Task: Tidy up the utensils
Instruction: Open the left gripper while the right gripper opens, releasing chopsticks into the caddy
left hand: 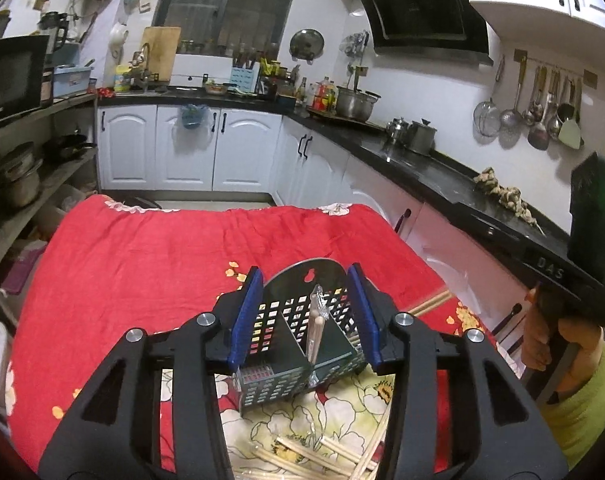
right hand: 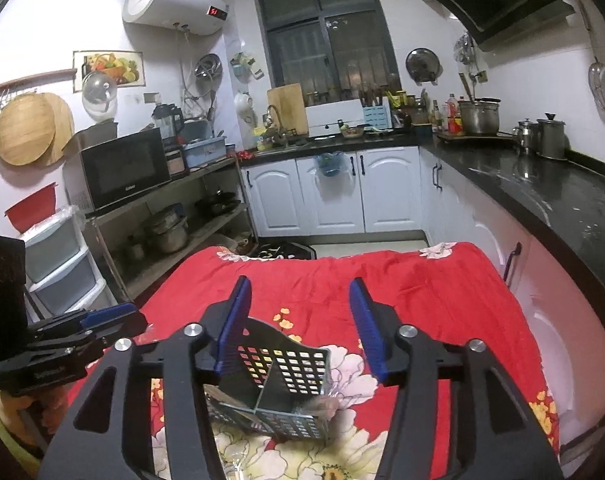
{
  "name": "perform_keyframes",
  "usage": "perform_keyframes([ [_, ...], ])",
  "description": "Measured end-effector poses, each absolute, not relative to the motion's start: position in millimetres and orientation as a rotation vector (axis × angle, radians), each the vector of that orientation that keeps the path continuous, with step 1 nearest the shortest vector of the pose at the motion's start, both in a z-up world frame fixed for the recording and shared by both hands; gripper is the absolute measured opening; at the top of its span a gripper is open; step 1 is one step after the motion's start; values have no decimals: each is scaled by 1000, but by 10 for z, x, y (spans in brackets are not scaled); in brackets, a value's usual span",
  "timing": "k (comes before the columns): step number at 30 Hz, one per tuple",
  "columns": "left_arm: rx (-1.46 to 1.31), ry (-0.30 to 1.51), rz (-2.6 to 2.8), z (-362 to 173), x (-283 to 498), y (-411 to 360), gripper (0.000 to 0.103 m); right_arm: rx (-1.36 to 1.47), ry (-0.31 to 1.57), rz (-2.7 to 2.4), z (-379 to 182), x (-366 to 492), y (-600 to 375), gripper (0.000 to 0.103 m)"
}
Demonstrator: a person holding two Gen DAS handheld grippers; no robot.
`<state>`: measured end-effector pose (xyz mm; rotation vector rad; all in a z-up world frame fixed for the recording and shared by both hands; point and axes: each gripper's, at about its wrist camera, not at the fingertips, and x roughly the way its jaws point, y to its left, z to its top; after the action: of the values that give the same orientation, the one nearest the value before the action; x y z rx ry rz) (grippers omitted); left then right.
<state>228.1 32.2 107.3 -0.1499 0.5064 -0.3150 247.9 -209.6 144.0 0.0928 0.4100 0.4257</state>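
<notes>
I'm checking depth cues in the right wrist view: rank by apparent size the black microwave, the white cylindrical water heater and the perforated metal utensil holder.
1. Perforated metal utensil holder, though nearness to the camera inflates it.
2. White cylindrical water heater and black microwave look alike; I won't rank them.

White letters "DAS" (left hand: 549, 267) stand on the dark body of the right hand-held gripper (left hand: 582, 280), seen from the left wrist. The water heater (right hand: 174, 4), high on the wall left of the window, carries a small red lit display (right hand: 217, 12) too blurred to read. The lettering on the microwave (right hand: 124, 168) is also illegible.
</notes>
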Motion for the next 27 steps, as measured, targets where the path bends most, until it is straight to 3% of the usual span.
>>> perform_keyframes([
  [4,-169,477,-303,1104,2200,366,65,106,401,408,1477,2382,-2230,63],
  [11,-210,436,-297,1153,2023,429,91,90,416,374,1433,2179,-2357,70],
  [27,-216,455,-282,906,1726,378,92,79,443,420,1111,1736,-2381,76],
])
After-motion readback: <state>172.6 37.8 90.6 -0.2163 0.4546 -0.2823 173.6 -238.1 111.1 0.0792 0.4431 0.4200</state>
